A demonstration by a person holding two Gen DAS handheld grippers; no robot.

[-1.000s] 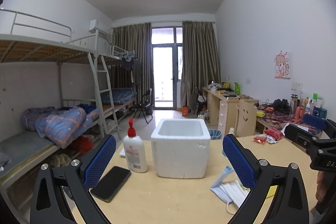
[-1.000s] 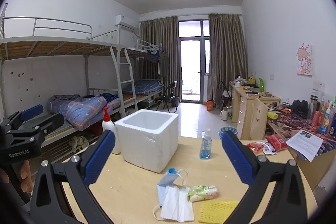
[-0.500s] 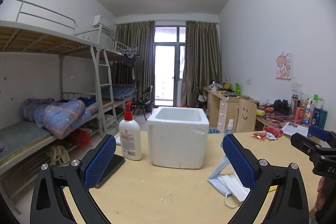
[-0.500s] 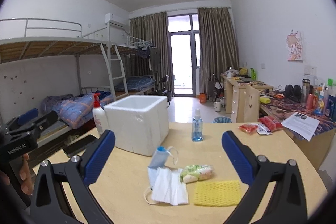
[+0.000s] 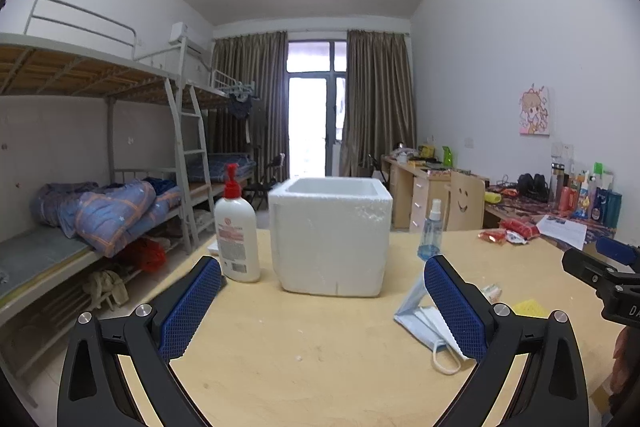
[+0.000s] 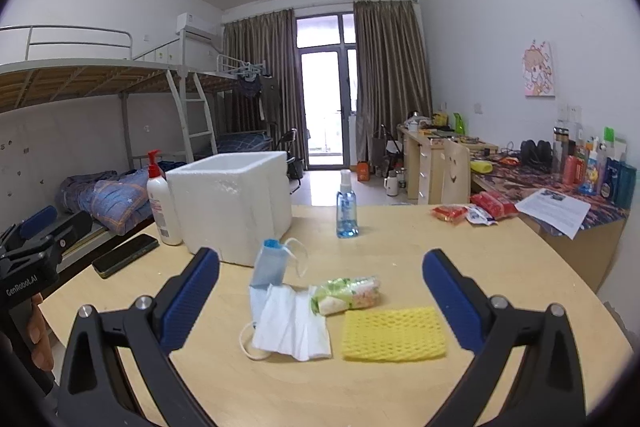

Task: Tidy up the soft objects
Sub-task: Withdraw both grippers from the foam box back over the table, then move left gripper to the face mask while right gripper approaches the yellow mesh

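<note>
Dorm room, round wooden table (image 6: 500,267). Soft items lie dead ahead of the right gripper (image 6: 320,291): white-blue face mask (image 6: 288,323), yellow mesh sponge (image 6: 394,334), long axis crosswise. Both grippers spread, empty; left gripper (image 5: 322,301) faces the white foam box (image 5: 330,235).

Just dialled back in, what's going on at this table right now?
A person holds two sets of tongs above a wooden table, both open and empty. The right tongs point at the soft items: a blue face mask, white tissue, a green-patterned tissue pack and a yellow mesh sponge. The left tongs face the open white foam box. Nothing is picked up yet.
</note>
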